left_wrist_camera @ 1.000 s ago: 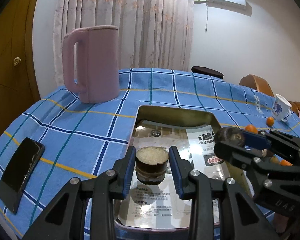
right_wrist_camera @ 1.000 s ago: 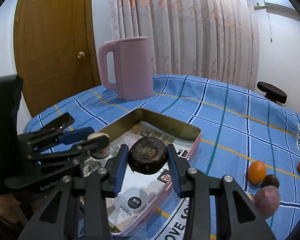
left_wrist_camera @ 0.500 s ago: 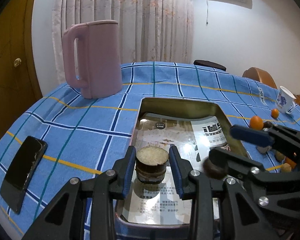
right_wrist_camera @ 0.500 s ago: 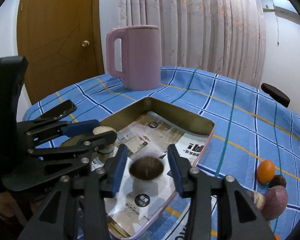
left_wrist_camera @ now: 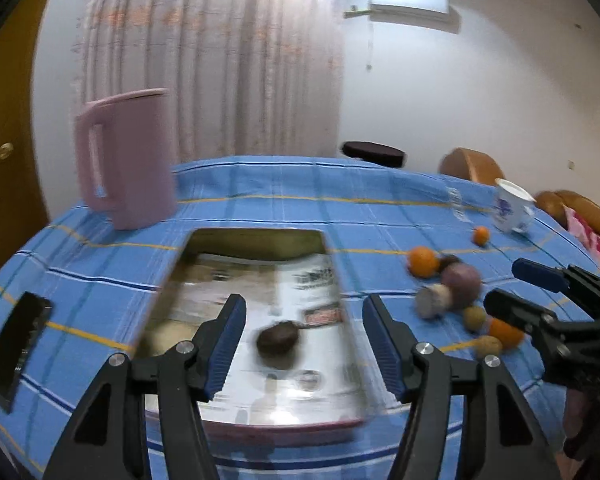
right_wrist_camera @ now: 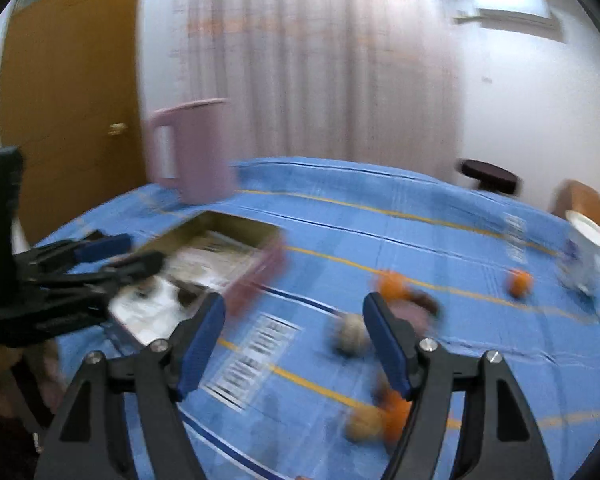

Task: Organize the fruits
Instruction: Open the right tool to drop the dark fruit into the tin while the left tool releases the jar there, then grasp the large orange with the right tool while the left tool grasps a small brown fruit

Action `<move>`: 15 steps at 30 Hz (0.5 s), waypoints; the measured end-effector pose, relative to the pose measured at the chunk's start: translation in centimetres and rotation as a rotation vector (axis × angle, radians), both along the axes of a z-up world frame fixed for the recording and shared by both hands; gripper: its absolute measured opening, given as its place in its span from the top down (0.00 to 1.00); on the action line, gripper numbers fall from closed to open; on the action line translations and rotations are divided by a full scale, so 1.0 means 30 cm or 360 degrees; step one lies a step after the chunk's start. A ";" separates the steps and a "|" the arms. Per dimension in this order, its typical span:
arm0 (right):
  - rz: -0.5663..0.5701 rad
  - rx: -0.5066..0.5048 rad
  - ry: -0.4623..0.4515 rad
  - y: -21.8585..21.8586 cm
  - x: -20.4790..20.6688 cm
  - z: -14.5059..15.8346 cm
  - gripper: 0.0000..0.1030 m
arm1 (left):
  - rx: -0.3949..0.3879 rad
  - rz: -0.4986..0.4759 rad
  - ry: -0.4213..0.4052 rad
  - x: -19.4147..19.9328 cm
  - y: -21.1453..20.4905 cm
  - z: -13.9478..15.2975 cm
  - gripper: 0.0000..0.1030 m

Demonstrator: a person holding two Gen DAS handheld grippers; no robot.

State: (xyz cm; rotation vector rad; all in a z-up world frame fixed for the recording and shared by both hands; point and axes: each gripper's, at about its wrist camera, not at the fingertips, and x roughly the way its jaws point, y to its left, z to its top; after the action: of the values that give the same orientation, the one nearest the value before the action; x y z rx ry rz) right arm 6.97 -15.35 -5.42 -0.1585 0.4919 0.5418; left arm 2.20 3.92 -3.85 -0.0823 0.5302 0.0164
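A metal tray point(left_wrist_camera: 256, 238) lined with printed paper sits on the blue checked tablecloth. A dark round fruit point(left_wrist_camera: 277, 337) lies in it, and a pale blurred piece point(left_wrist_camera: 150, 338) sits at its left edge. My left gripper point(left_wrist_camera: 302, 340) is open and empty over the tray's near end. My right gripper point(right_wrist_camera: 294, 344) is open and empty, to the right of the tray point(right_wrist_camera: 236, 236), over loose fruit: a pale round one point(right_wrist_camera: 350, 336), oranges point(right_wrist_camera: 392, 282) and a purple one point(left_wrist_camera: 462, 282). The right gripper also shows in the left wrist view point(left_wrist_camera: 524, 292).
A pink jug point(left_wrist_camera: 126, 160) stands behind the tray at the left. A black phone point(left_wrist_camera: 14, 340) lies at the table's left edge. A white patterned cup point(left_wrist_camera: 512, 206) and a small orange point(left_wrist_camera: 480, 235) sit at the far right. Both views are motion-blurred.
Both grippers have opened and let go of their pieces into the tray. The right gripper has swung right, away from the tray and over the loose fruit. The left gripper has pulled back.
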 end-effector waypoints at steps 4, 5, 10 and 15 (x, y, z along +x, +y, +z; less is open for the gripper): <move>-0.0198 -0.0024 0.0073 -0.123 0.021 -0.038 0.28 | 0.0030 -0.0115 0.0047 0.012 -0.118 -0.025 0.39; -0.0225 -0.0025 0.0094 -0.140 0.028 -0.048 0.28 | 0.0041 -0.0137 0.0058 0.015 -0.140 -0.031 0.39; -0.0221 -0.0014 0.0208 -0.157 0.065 -0.093 0.30 | 0.0085 -0.0189 0.0086 0.028 -0.198 -0.046 0.39; -0.0177 0.0010 0.0300 -0.154 0.090 -0.125 0.45 | 0.0069 -0.0182 0.0104 0.040 -0.201 -0.053 0.39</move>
State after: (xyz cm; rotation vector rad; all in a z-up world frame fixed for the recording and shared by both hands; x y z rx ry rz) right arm 9.66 -19.97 -9.16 -0.0737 0.6785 0.4515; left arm 3.40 -2.10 -5.44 -0.0094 0.5992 -0.0811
